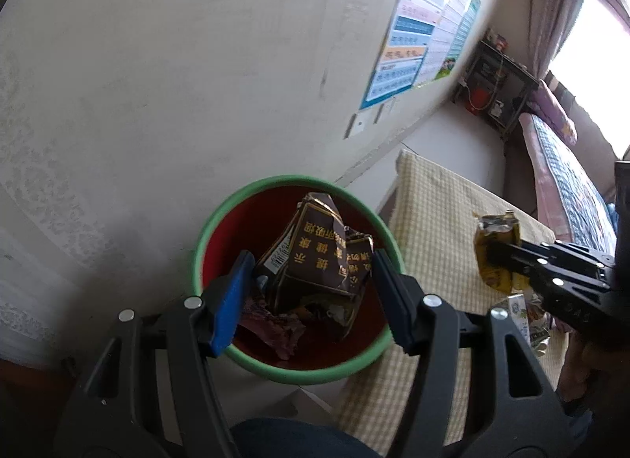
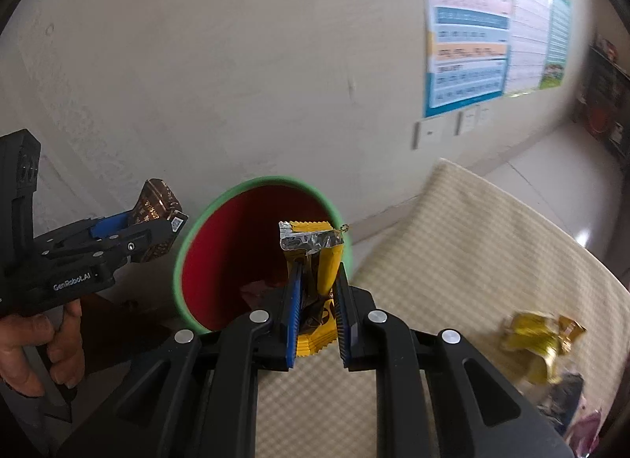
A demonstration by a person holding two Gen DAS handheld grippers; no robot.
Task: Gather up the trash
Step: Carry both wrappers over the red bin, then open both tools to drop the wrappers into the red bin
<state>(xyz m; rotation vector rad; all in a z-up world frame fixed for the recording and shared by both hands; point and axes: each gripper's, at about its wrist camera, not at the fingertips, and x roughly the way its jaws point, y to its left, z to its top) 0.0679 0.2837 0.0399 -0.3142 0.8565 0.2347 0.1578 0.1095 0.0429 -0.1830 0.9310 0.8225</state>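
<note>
A red bin with a green rim (image 1: pixel 204 237) (image 2: pixel 179 261) stands by the wall beside the table. My left gripper (image 1: pixel 311 292) (image 2: pixel 157 233) is shut on a crumpled brown cigarette pack (image 1: pixel 315 257) (image 2: pixel 155 202) and holds it over the bin's mouth. My right gripper (image 2: pixel 317 300) (image 1: pixel 500 261) is shut on a yellow snack wrapper (image 2: pixel 315 249) (image 1: pixel 492 237) and holds it above the table edge next to the bin. Purple and dark scraps (image 1: pixel 271 328) lie in the bin.
A yellow checked tablecloth (image 2: pixel 472 241) (image 1: pixel 433 221) covers the table. More wrappers lie on it: a crumpled gold one (image 2: pixel 539 340), others at the right edge (image 2: pixel 579 410) and under the right gripper (image 1: pixel 527 316). The wall with posters (image 2: pixel 468 32) is close behind. A bed (image 1: pixel 563 170) is far right.
</note>
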